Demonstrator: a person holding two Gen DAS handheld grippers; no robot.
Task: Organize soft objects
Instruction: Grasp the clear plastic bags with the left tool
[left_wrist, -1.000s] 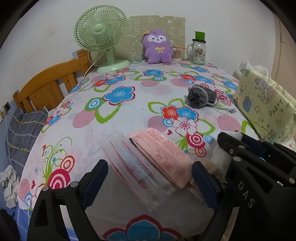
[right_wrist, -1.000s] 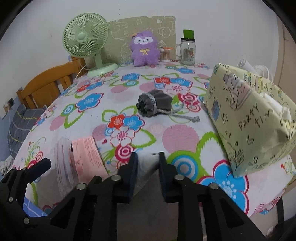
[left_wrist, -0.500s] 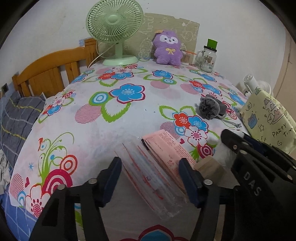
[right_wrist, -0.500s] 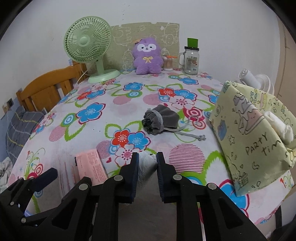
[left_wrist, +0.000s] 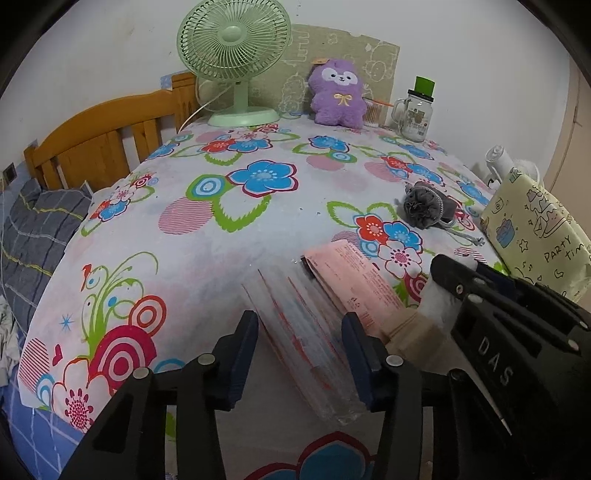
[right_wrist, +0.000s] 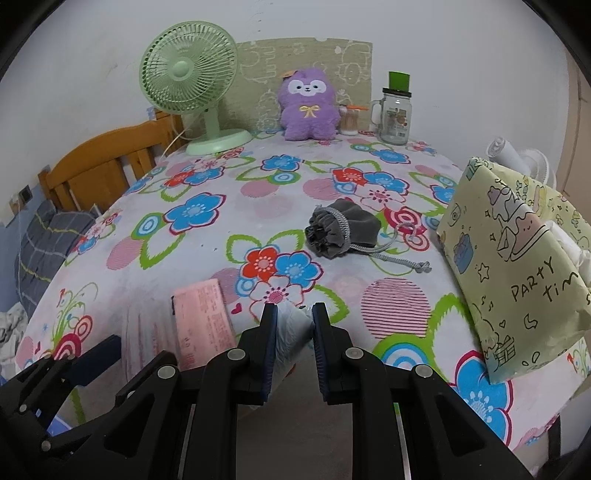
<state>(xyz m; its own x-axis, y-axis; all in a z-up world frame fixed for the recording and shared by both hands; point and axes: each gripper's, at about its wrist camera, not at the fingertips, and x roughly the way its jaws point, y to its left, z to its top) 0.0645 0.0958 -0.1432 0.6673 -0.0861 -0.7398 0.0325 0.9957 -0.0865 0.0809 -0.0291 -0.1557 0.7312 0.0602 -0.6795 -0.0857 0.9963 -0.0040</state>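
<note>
A clear plastic packet with a pink label (left_wrist: 325, 306) lies at the table's near edge; it also shows in the right wrist view (right_wrist: 201, 325). My left gripper (left_wrist: 299, 350) is around its near end, jaws partly closed and not pressing it. My right gripper (right_wrist: 293, 325) is shut on a white soft item (right_wrist: 291, 332), also seen in the left wrist view (left_wrist: 439, 299). A grey drawstring pouch (right_wrist: 341, 230) lies mid-table. A purple plush (right_wrist: 309, 107) sits at the back.
A yellow-green "party time" bag (right_wrist: 517, 266) stands at the right edge. A green fan (right_wrist: 192, 85) and a glass jar mug (right_wrist: 395, 114) stand at the back. A wooden bed frame (left_wrist: 99, 140) is to the left of the flowered tablecloth (right_wrist: 207, 229).
My left gripper's jaws have narrowed around the packet's near end and the view has pulled back. My right gripper has lifted slightly, still holding the white item.
</note>
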